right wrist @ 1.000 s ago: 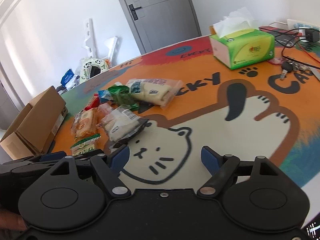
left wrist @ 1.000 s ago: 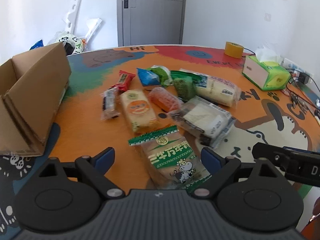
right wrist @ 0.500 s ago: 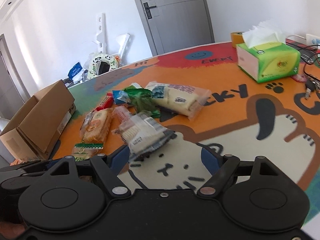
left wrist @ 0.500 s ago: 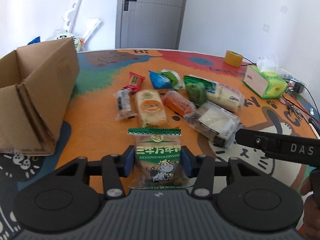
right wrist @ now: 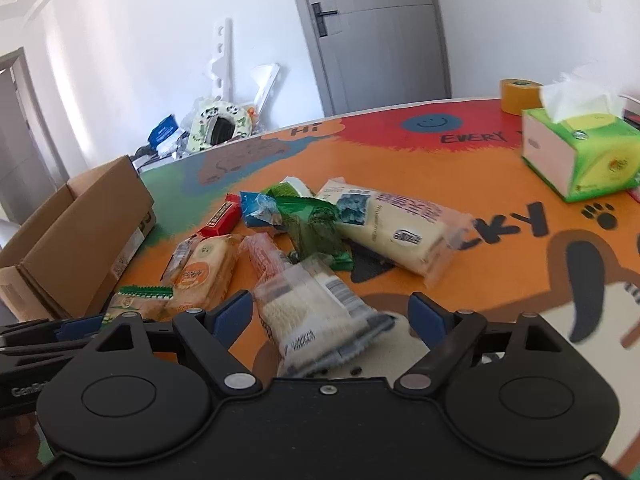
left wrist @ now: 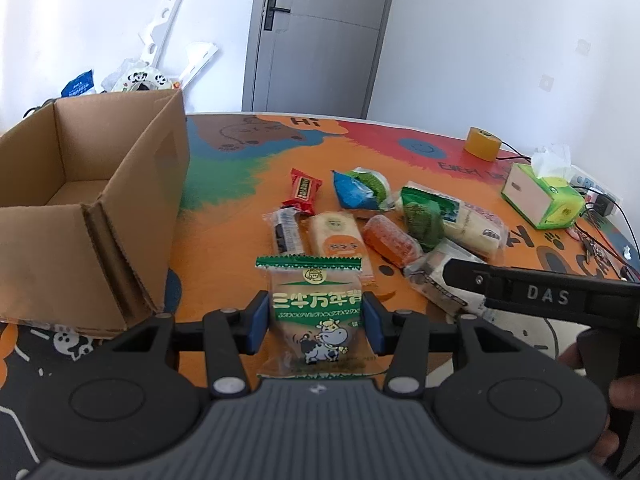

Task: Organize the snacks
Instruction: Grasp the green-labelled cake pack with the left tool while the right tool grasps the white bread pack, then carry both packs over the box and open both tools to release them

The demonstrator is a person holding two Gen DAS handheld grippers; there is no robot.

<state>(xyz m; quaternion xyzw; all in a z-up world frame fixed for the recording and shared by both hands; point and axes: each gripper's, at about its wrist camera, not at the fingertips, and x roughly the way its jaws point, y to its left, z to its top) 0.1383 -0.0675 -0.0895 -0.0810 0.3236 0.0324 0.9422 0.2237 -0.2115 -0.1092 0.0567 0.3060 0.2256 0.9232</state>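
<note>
Two hand-held grippers work the snack pile at once. Nearest me, my left hand-held gripper [left wrist: 316,322] is clamped on the green cow-print packet [left wrist: 316,316], its blue pads pressing both sides of the wrapper and the serrated top edge standing clear above the jaws. My right hand-held gripper [right wrist: 331,316] has just been opening and stands with its jaws apart around the clear pack of pale biscuits [right wrist: 316,320], which lies between the pads, neither of which appears to press on it yet.

Just beyond, the rest of the snacks sit in a loose heap on the painted counter [left wrist: 224,240]: an orange-labelled cake [left wrist: 334,236], a dark bar in clear wrap [left wrist: 286,230], a red bar [left wrist: 304,190], a green pouch [left wrist: 420,216] and a long white pack [left wrist: 472,220]. To the left, the open cardboard box [left wrist: 80,184] looks empty where I can see into it. Far right, a green tissue box [left wrist: 540,196] and a tape roll [left wrist: 482,143] stand well apart from the pile.

By my reading, sorting has only begun. Next, the left hand carries its packet over the box's near wall and lets go, while the right closes on the biscuits.
</note>
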